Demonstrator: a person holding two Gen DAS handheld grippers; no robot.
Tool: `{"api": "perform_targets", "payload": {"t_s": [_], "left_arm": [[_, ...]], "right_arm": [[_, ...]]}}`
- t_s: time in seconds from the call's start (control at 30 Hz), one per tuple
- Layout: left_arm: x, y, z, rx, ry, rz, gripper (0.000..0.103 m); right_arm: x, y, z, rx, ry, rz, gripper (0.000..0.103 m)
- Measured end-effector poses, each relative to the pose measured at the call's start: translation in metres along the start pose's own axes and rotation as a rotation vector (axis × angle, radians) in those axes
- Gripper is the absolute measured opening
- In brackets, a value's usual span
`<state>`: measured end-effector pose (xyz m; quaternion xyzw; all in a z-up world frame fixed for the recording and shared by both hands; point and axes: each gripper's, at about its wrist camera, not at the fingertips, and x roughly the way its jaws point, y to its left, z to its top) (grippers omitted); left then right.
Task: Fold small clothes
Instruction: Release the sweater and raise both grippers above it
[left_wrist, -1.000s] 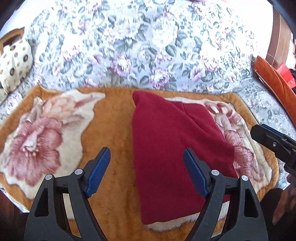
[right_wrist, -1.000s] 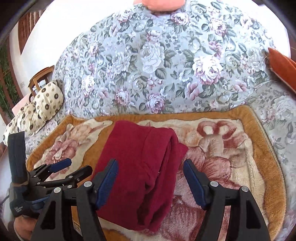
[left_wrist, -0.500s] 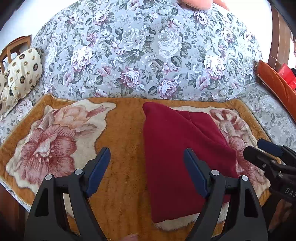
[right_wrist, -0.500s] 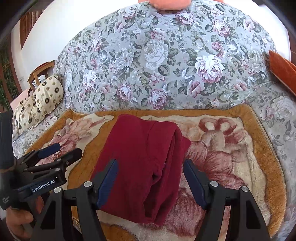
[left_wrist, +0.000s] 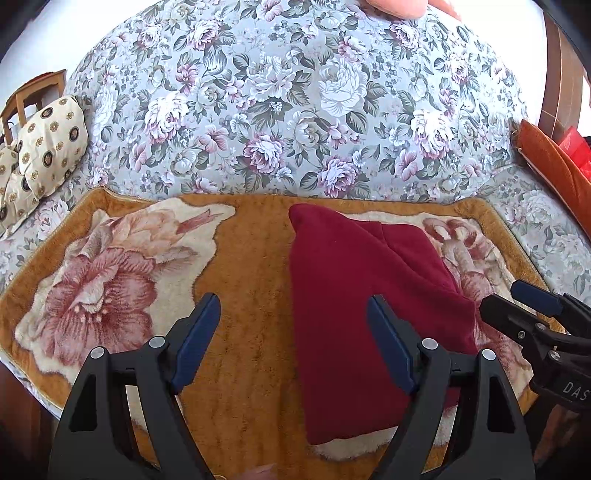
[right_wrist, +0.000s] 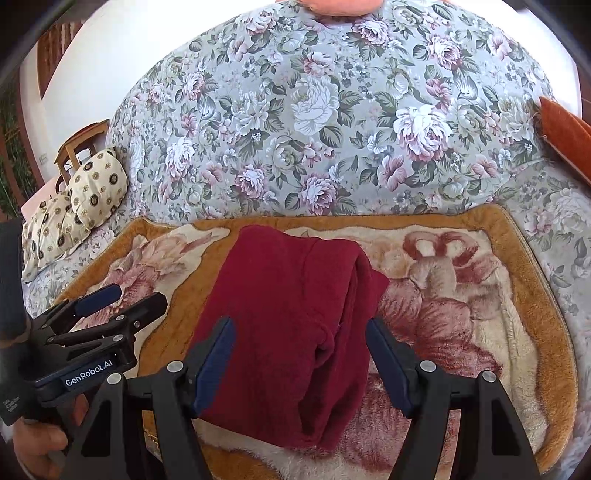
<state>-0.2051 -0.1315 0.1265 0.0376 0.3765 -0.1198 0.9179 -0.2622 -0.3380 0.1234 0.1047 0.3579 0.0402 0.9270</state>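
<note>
A dark red garment (left_wrist: 354, 295) lies folded on an orange floral blanket (left_wrist: 251, 295) over the sofa seat. It also shows in the right wrist view (right_wrist: 288, 314), with a thick folded edge on its right side. My left gripper (left_wrist: 291, 325) is open and empty, held above the blanket at the garment's left edge. My right gripper (right_wrist: 301, 345) is open and empty above the garment's near part. Each gripper shows in the other's view: the right one (left_wrist: 532, 314) and the left one (right_wrist: 122, 299).
The floral sofa back (left_wrist: 295, 110) rises behind the blanket. Cream patterned cushions (left_wrist: 40, 155) lie at the left, with a wooden chair (right_wrist: 79, 144) behind. An orange cushion (left_wrist: 554, 166) sits at the right. The blanket's near edge (right_wrist: 258, 458) lies just under the grippers.
Both grippers have pulled back and up from the garment, so more of the sofa back shows. The garment has not moved. Both stay open.
</note>
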Motion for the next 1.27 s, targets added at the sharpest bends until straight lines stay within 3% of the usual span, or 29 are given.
{"api": "perform_targets", "payload": {"t_s": [0.8, 1.27], "left_arm": [[0.009, 0.005, -0.001, -0.005, 0.014, 0.003, 0.081], [0.0, 0.01, 0.002, 0.008, -0.04, -0.013, 0.081]], "right_arm": [[0.005, -0.005, -0.005, 0.036, 0.006, 0.017, 0.072], [0.012, -0.002, -0.005, 0.035, 0.028, 0.016, 0.072]]}}
